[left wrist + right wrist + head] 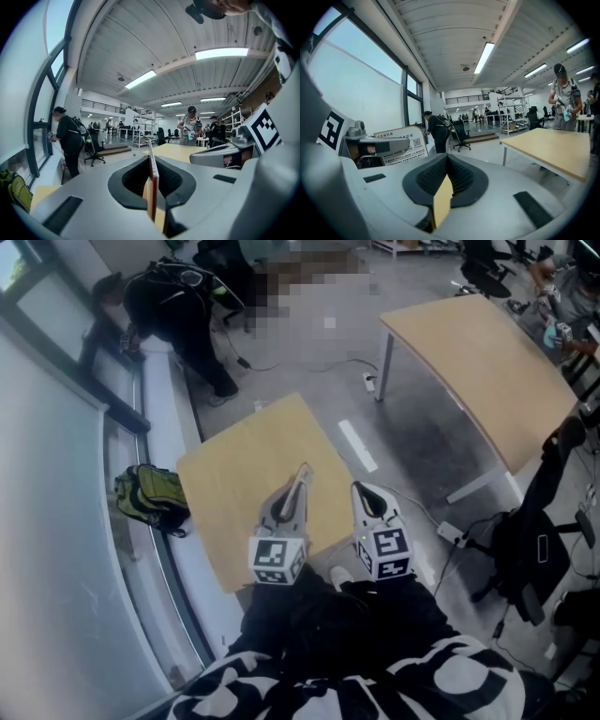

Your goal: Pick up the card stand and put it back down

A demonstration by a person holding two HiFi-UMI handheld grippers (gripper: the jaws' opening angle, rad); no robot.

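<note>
- L claw [291, 502] is clenched on the card stand [401, 143]. The thin card is pinched edge-on right btw the two jaws.
- From the R claw's own view, the card stand is upright w/ its white printed face showing, next to the L claw.
- R claw [367, 498] is squeezed closed w/ nothing in it. It sits just beside the L claw.
- Both claws are over the near part of the small wood table [244, 474]. The card stand looks lifted off the top, not resting on it.
- Step, I think: pick-up is done & the put-down part is not done yet.
- Next move needs: bring the L claw down slow, keep the card stand straight up so its foot lands flat on the table, then let the jaws go & pull back w/o bumping it.
- R claw has no job here, so best keep it out of the way.
</note>
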